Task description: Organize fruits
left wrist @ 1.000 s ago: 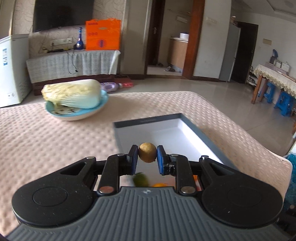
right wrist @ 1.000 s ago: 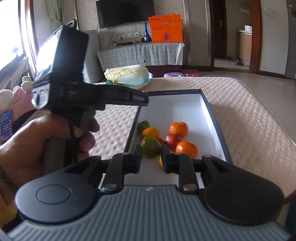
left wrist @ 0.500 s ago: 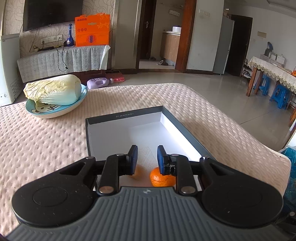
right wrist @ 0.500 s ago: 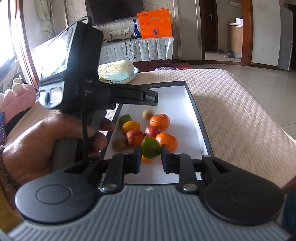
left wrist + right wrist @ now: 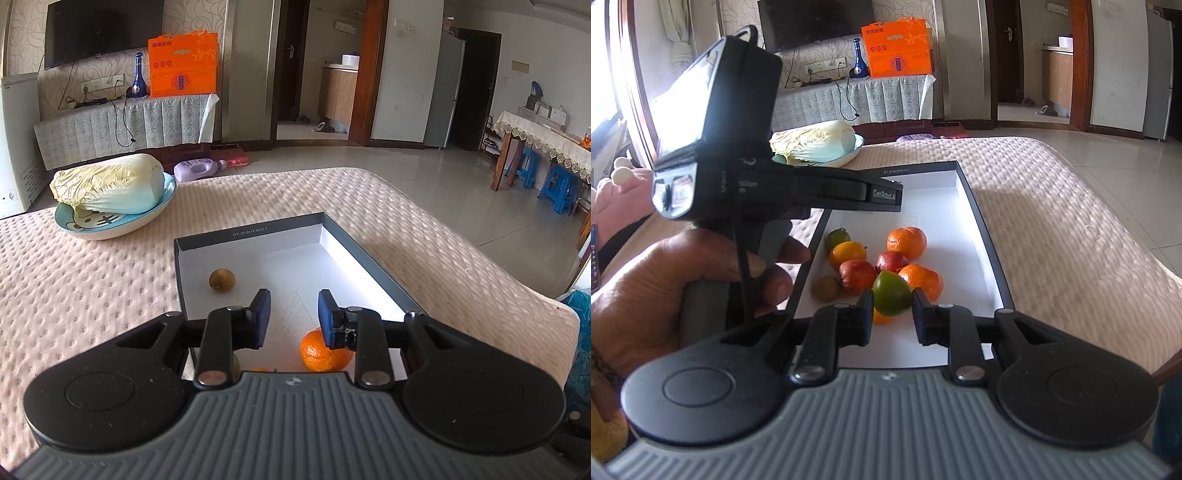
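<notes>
Fruits: my right gripper is pinching a green fruit over the box; my left gripper is gaping empty, kiwi lying inside the box.

"GenRobot.AI" on the left hand-held gripper — "DY 26.6x15.9x10.1" on box rim

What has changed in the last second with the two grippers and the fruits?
The left gripper let go of the small round brown fruit, which now lies in the shallow white box with a dark rim; its jaws stand open and empty. The right gripper still grips the round green fruit above the box. The pale cabbage on the blue plate stayed put.
</notes>
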{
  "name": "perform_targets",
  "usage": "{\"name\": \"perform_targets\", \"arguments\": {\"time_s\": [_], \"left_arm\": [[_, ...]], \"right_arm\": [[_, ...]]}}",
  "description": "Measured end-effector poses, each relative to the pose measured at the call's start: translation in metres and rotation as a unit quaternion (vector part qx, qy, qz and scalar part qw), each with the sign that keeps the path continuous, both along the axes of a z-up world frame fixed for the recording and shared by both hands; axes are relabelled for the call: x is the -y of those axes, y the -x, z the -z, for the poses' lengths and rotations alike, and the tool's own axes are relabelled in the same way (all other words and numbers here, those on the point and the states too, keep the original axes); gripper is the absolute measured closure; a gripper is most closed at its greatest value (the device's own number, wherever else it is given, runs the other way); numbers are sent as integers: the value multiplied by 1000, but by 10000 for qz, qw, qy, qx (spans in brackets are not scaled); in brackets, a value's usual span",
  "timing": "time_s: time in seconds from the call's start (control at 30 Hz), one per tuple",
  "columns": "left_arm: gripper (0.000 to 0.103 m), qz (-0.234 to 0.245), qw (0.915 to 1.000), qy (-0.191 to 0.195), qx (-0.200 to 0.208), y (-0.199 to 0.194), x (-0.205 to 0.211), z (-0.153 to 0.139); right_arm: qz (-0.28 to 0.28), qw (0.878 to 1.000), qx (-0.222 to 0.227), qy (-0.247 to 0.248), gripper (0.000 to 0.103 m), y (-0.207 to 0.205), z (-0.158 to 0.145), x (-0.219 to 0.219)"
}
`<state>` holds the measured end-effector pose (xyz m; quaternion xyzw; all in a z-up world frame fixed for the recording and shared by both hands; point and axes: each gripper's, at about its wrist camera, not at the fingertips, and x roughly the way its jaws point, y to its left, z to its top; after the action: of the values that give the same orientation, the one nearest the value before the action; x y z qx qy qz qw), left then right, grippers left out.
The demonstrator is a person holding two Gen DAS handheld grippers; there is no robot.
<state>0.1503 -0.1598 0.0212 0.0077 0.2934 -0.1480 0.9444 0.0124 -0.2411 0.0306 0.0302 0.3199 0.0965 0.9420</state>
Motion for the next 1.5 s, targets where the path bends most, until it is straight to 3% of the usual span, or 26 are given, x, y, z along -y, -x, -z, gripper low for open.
{"name": "perform_targets", "arguments": {"time_s": [0.13, 0.23, 0.47, 0.67, 0.73, 0.8, 0.83, 0.97, 1.13, 1.17, 1.2, 1.23, 1.27, 1.5], "left_arm": [[67, -17, 10000, 28, 36, 3, -6, -4], [52, -114, 9998, 36, 151, 11, -18, -10], [47, -282, 9992, -128, 271, 47, -50, -26], [44, -333, 9992, -65, 204, 114, -71, -41], [30, -279, 9992, -39, 267, 147, -78, -45], [25, -209, 9993, -8, 295, 177, -83, -45], [23, -193, 9995, 24, 248, 187, -86, -43], [23, -121, 9998, 150, 34, 205, -84, -34], [23, -253, 9996, -32, 90, 206, -78, -28], [23, -300, 9995, -50, 84, 205, -78, -28], [23, -328, 9994, -48, 71, 205, -78, -27], [23, -322, 9995, -24, 43, 203, -78, -27], [23, -345, 9994, -22, 38, 202, -77, -27], [23, -414, 9990, -123, 126, 203, -71, -28]], "right_arm": [[24, 10000, 2, 9, 78, -8, 3, 0], [66, 10000, 46, 23, 78, -17, 7, 1], [300, 9995, 7, -121, 78, -42, 10, 6], [422, 9987, 65, -260, 76, -53, 10, 6], [457, 9983, 64, -350, 75, -56, 9, 9], [463, 9976, 125, -490, 56, -57, 9, 13], [473, 9971, 237, -554, 54, -56, 7, 15], [388, 9930, 766, -806, 55, -38, -6, 19], [556, 9912, 764, -930, 55, 3, -23, 25], [543, 9914, 783, -901, 52, 12, -26, 25], [515, 9920, 809, -822, 39, 23, -27, 25], [528, 9926, 822, -716, 34, 33, -28, 25], [587, 9931, 807, -624, 29, 44, -28, 25], [564, 9969, 120, -538, 30, 93, -13, 28]]}}
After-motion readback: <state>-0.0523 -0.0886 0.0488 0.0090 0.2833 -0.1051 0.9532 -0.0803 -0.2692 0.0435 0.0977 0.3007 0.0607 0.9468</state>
